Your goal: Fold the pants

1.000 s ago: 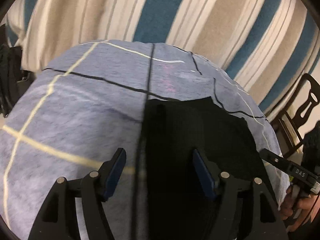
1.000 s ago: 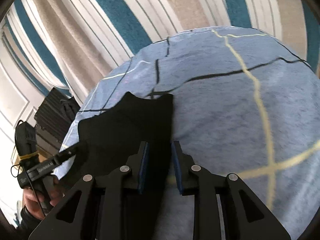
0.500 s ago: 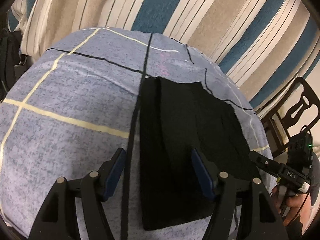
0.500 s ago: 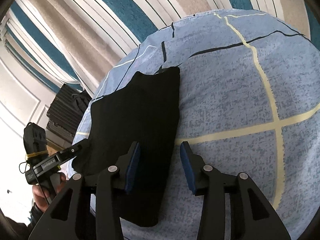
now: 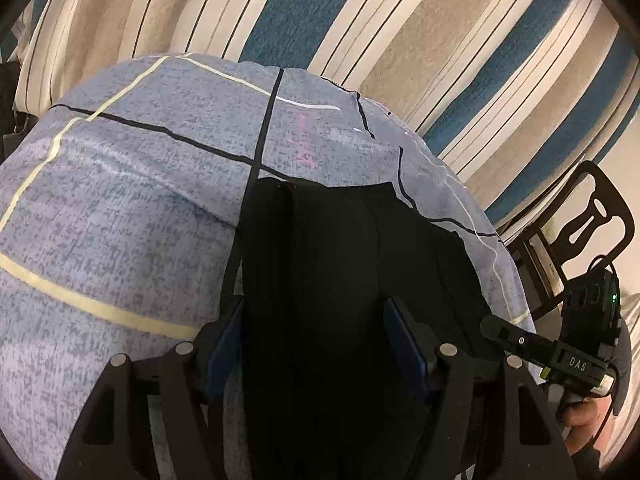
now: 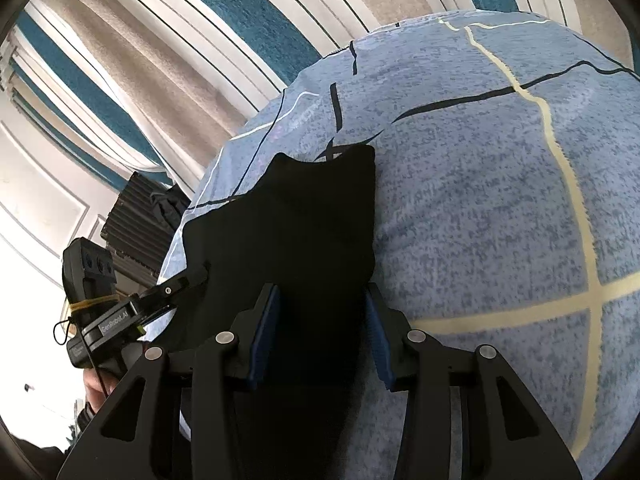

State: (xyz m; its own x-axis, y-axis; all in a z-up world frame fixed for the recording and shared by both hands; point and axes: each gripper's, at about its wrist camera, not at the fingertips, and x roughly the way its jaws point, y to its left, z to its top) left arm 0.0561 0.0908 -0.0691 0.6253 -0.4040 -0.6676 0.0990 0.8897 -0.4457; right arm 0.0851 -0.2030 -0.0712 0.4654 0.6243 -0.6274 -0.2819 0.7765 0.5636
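The left gripper (image 5: 314, 344) hangs with its jaws standing wide apart over the near part of the black pants (image 5: 348, 280), the blue pads on either side of the cloth and not pressing it. The right gripper (image 6: 322, 330) also stands apart, its jaws straddling the right edge of the pants (image 6: 296, 232) with nothing clamped. In the left wrist view the right gripper (image 5: 516, 338) shows at the right edge of the pants, held by a hand (image 5: 580, 416).

The pants lie as a dark, already doubled-over slab on the blue patterned bedspread (image 5: 120, 220), running from near the grippers toward the far side, where an uneven edge steps down to the right. Striped curtains (image 5: 360, 20) hang beyond the bed, and a dark chair (image 5: 600, 216) stands to the right.

The task looks well along, with another fold or a smoothing pass probably to follow. The risks: closing on the top layer alone would peel the stack apart; pinching the bedspread along with the cloth would drag the bedding and skew the fold; and uneven lifting between the two grippers would worsen the stepped far edge.
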